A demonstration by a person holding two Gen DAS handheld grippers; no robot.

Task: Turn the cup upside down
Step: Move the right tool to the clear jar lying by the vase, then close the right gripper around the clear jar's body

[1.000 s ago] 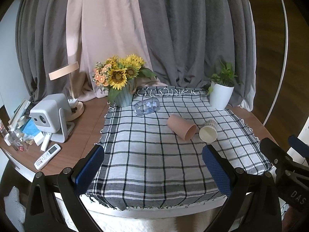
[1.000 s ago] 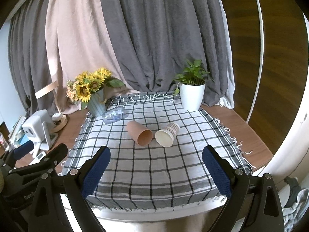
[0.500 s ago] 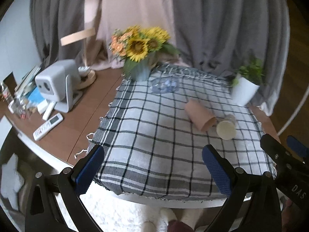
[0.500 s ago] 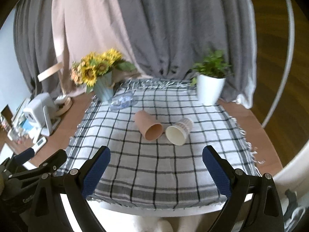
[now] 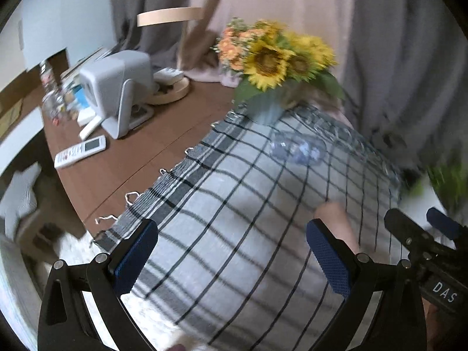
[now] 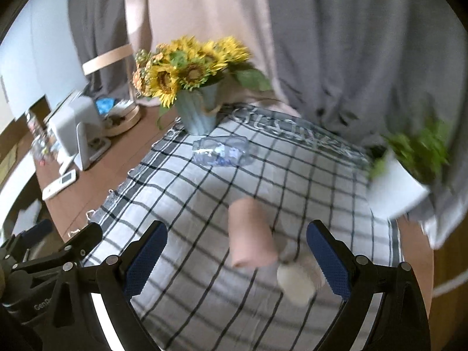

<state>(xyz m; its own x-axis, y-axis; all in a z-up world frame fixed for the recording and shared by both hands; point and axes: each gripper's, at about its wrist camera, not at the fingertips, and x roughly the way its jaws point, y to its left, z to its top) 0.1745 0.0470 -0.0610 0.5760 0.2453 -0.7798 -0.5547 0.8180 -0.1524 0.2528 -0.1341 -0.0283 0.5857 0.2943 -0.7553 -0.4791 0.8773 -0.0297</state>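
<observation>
A pink cup (image 6: 251,234) lies on its side on the checked cloth (image 6: 181,199), between my right gripper's fingers and a little ahead of them. A white patterned paper cup (image 6: 297,280) lies on its side beside it, close to the right finger. My right gripper (image 6: 237,260) is open and empty. My left gripper (image 5: 232,259) is open and empty over the cloth's front left part; the pink cup (image 5: 336,219) shows just beyond its right finger. Both views are blurred.
A clear plastic bottle (image 6: 223,150) lies on the cloth near a sunflower vase (image 6: 199,111). A white potted plant (image 6: 395,187) stands at the right. A white projector (image 5: 117,87), a remote (image 5: 80,152) and a lamp base (image 5: 168,89) sit on the wooden table at the left.
Both grippers have moved forward and down toward the cloth and tilted left. The cups now sit much closer to the right gripper's fingers. Both stay open.
</observation>
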